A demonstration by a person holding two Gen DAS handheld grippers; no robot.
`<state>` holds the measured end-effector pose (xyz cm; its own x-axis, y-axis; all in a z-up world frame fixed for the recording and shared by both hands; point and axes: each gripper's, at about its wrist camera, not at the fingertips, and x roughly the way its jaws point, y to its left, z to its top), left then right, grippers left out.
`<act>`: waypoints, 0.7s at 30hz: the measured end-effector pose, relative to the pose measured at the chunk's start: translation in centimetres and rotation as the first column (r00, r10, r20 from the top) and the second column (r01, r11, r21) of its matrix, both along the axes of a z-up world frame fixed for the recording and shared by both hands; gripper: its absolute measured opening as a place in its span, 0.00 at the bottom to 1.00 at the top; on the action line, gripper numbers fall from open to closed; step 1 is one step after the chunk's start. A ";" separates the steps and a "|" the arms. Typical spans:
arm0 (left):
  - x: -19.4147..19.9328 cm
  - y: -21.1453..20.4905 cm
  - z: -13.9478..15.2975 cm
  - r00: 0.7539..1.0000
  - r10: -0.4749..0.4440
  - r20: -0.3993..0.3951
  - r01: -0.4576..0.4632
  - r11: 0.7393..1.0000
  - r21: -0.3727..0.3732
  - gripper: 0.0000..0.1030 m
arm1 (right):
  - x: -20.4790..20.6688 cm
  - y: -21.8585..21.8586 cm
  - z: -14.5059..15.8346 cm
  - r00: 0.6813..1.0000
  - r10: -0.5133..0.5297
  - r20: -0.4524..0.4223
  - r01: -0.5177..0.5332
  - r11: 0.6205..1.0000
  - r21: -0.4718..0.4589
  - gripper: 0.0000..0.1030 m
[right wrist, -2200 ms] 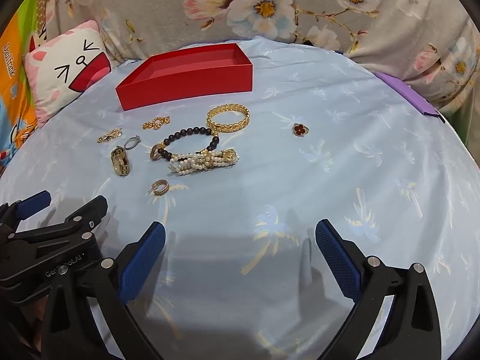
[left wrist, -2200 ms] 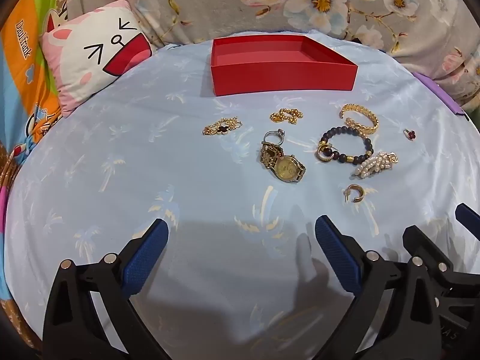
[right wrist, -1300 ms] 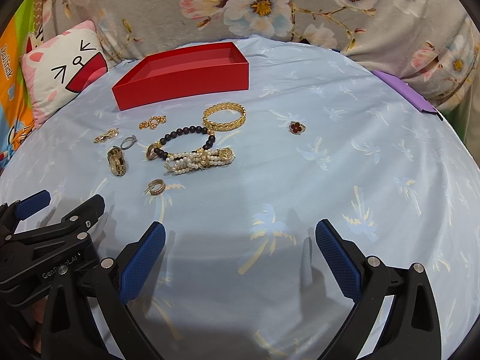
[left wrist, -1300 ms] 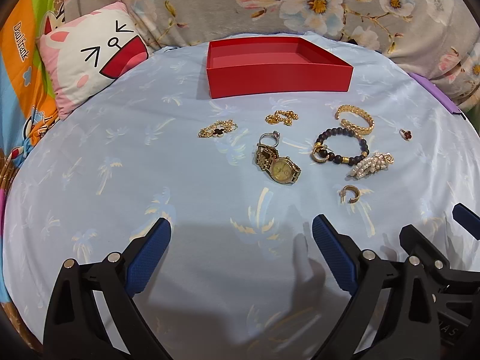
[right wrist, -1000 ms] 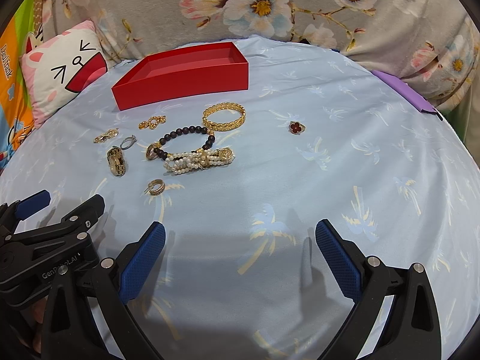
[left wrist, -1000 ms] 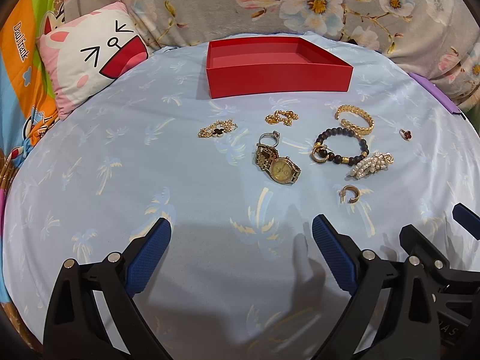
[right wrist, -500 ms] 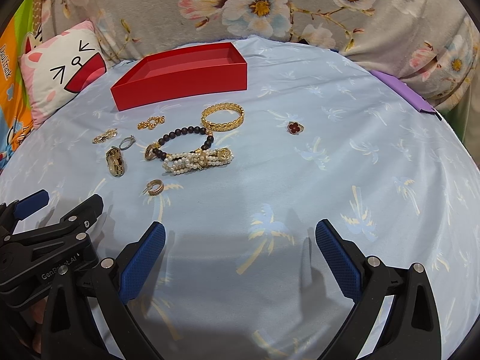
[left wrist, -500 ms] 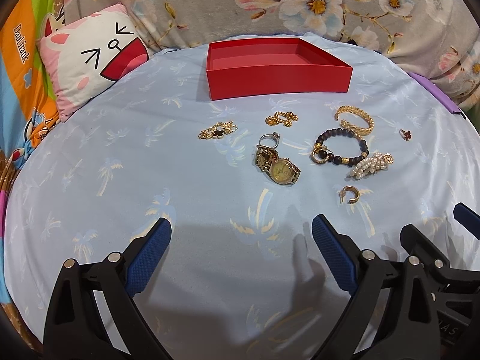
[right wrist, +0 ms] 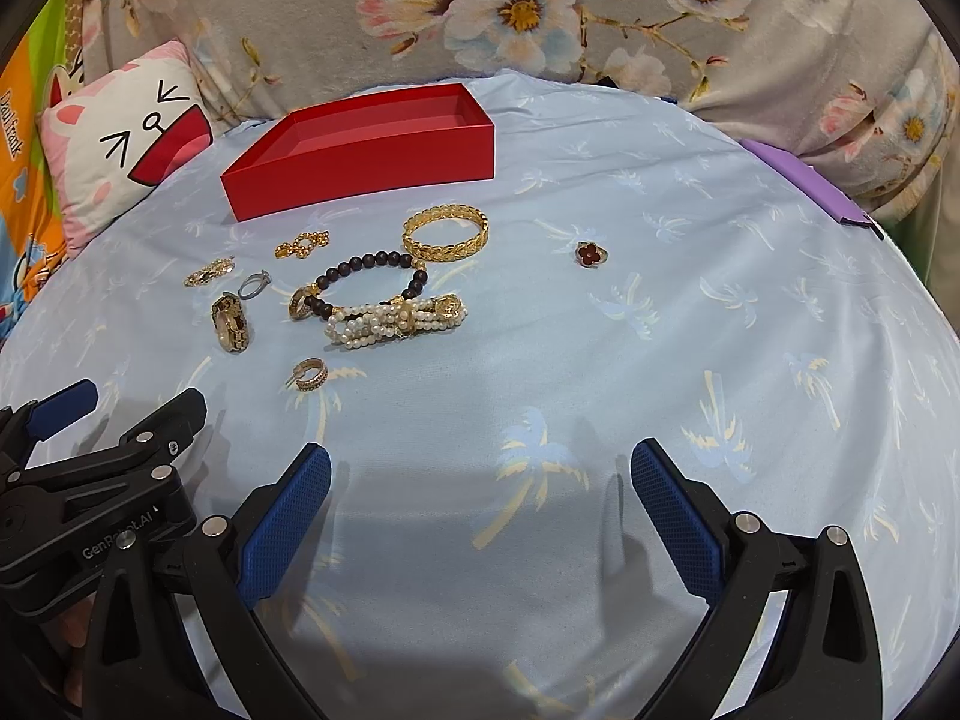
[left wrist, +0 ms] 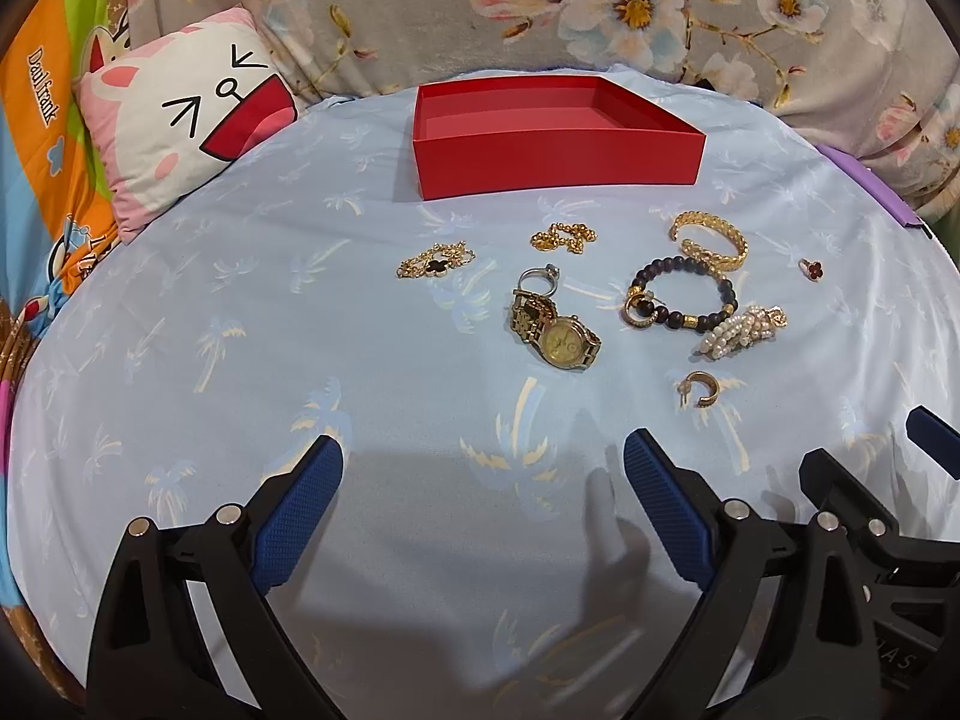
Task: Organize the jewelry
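Observation:
An empty red box [left wrist: 558,138] [right wrist: 360,150] stands at the far side of the pale blue sheet. In front of it lie loose jewelry pieces: a gold watch [left wrist: 555,336] [right wrist: 229,322], a silver ring [left wrist: 536,278], two gold chains [left wrist: 436,261] [left wrist: 563,237], a gold bangle [left wrist: 711,243] [right wrist: 445,232], a dark bead bracelet [left wrist: 681,294] [right wrist: 372,282], a pearl bracelet [left wrist: 744,330] [right wrist: 396,318], a gold hoop earring [left wrist: 699,387] [right wrist: 309,373] and a red clover ring [left wrist: 811,269] [right wrist: 591,253]. My left gripper [left wrist: 483,486] and right gripper [right wrist: 480,486] are open, empty, well short of the jewelry.
A pink and white cartoon cushion [left wrist: 186,114] [right wrist: 120,144] leans at the back left. Grey floral fabric [left wrist: 600,6] runs behind the box. A purple flat thing [right wrist: 804,183] lies at the right edge of the sheet. The two grippers sit side by side, close together.
Both views have shifted very slightly; the jewelry and the box stay in place and both grippers stay open.

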<state>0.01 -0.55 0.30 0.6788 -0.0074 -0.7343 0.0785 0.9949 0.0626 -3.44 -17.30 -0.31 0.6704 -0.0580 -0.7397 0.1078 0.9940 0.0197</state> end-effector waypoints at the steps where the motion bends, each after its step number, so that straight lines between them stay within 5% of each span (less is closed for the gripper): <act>1: 0.0 0.0 0.0 1.000 0.000 0.000 0.000 1.000 0.000 0.90 | 0.0 0.1 0.0 1.000 0.000 0.000 0.000 1.000 0.000 0.95; 21: -0.2 0.1 -0.3 1.000 -0.001 0.005 0.001 1.000 0.005 0.90 | 0.0 -0.4 -0.1 1.000 0.000 -0.002 0.000 1.000 0.004 0.95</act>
